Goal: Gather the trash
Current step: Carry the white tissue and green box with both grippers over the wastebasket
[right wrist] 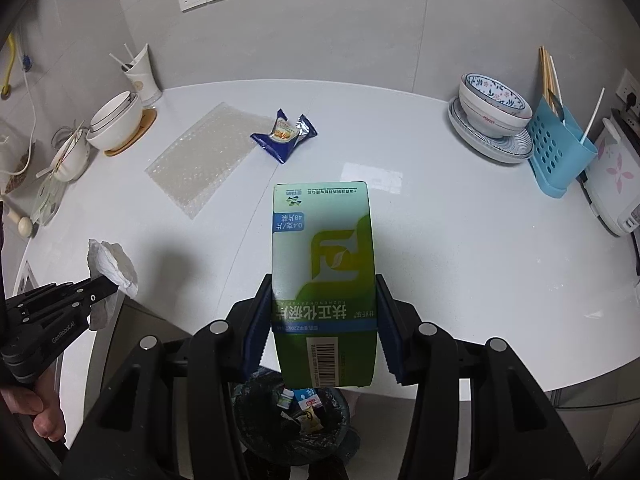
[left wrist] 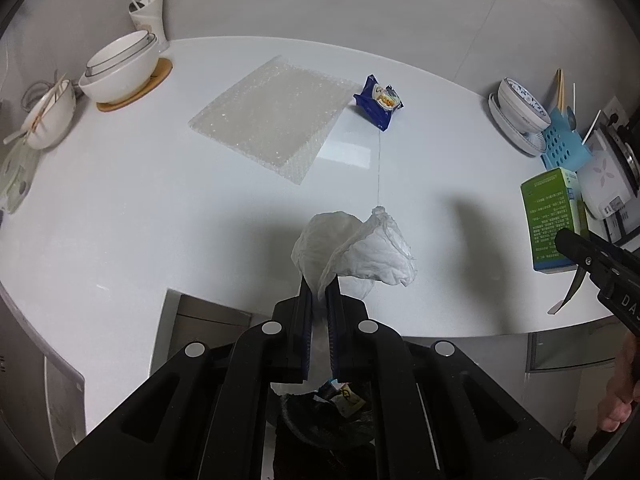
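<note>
1. Tissue (left wrist: 356, 248), crumpled and white, is clamped between the two fingers of the left gripper (left wrist: 320, 292), which is closed on its lower fold. Most of the wad sticks up past the fingertips, probably because a pinch on one fold is enough for something so light.

2. Green box (right wrist: 324, 280), a carton printed in Chinese with a barcode at its near end, is gripped across its width by the right gripper (right wrist: 324, 308). The blue pads (right wrist: 256, 320) press on both side faces. A grip across the narrow sides suits a stiff carton, since the flat faces give the pads something to bear on.

3. Both loads hang at the near edge of the white counter (right wrist: 460, 260), above a bin lined with a dark bag (right wrist: 292, 420). The bin already holds a few scraps (a small bottle and some wrappers, as far as can be made out). Holding both items over the opening looks like preparation for dropping them in.

4. Still on the counter are a blue snack wrapper (left wrist: 378, 102) and a sheet of bubble wrap (left wrist: 272, 116) just beside it. Both seem to be trash yet to be gathered.

5. Bowls (left wrist: 120, 66), a blue utensil rack (right wrist: 560, 148) and a stacked bowl and plate (right wrist: 492, 120) line the back wall, and I judge they are not part of the task.
</note>
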The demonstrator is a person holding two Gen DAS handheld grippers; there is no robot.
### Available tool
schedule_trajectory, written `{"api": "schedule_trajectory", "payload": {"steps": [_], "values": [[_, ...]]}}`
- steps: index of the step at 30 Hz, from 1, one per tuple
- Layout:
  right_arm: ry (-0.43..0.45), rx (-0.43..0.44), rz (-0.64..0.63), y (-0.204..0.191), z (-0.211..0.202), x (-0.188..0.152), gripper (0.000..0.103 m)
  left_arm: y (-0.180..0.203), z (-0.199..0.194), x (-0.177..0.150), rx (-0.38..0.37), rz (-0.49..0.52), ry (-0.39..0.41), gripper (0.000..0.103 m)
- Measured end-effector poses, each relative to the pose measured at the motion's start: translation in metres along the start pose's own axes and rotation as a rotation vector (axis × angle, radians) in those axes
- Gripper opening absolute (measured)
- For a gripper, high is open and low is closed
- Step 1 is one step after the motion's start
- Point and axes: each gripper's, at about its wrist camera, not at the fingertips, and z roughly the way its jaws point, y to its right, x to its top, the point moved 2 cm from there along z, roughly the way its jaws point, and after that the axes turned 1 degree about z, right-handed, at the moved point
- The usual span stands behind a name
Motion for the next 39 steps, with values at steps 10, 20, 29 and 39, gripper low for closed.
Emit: {"api": "schedule_trajectory", "payload": {"steps": [10,20,29,39], "values": [[0.019,0.038,-0.052,0.0,-0.018,-0.023,0.046,0.013,-0.018,-0.034,0.021,-0.022,0.01,0.006],[0.01,0.065,-0.098,-0.004,-0.025,-0.055,0.046,0.025,-0.031,-0.063,0.018,-0.027,0.022,0.006],[-0.03,0.113,-0.122,-0.008,-0.025,-0.089,0.046,0.043,-0.033,-0.095,0.008,-0.028,0.022,0.006],[-0.087,0.163,-0.168,-0.008,-0.01,-0.131,0.046,0.044,-0.016,-0.137,0.002,-0.064,-0.021,0.006]]}}
